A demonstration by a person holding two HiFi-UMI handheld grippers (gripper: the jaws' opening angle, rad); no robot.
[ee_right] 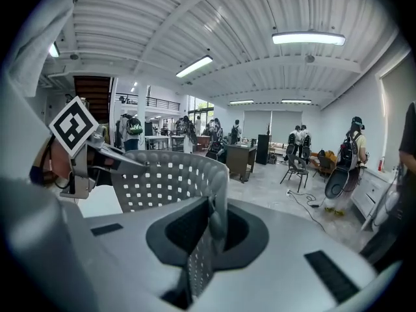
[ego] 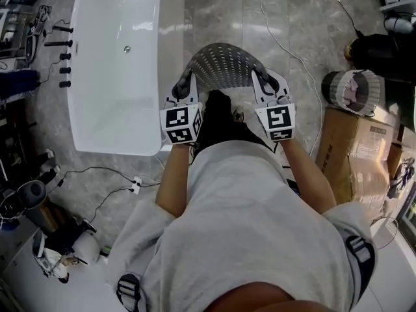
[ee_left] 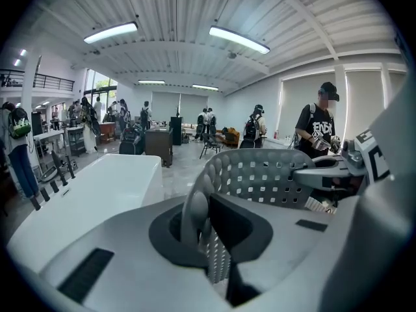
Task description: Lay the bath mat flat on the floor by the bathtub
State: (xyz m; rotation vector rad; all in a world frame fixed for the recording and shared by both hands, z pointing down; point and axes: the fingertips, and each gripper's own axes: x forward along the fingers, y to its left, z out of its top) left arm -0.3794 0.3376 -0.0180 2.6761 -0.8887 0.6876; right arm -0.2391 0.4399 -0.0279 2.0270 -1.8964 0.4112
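While the bath mat [ego: 224,67] is held up above the marble floor [ego: 286,25], it is bent into an arch between the two grippers, and its holed grey surface is bowed up and away from the person [ego: 247,226]. The left gripper [ee_left: 203,233] is closed narrow on the mat's left edge; in the left gripper view the rubbery sheet is seen pinched between the dark pads. The right gripper [ee_right: 207,229] is clamped in the same way on the mat's right edge. Both tools are pointed away from the person and somewhat downward. Seen from the head view, the mat is carried in the air just right of the white bathtub [ego: 110,77], beside its long right side and towards its near end. A row of dark fittings [ego: 65,56] is ranged along the tub's far-left side. Well to the right of the mat, a cardboard box [ego: 354,155] is set on the floor, with a round grey container [ego: 351,90] just beyond it.
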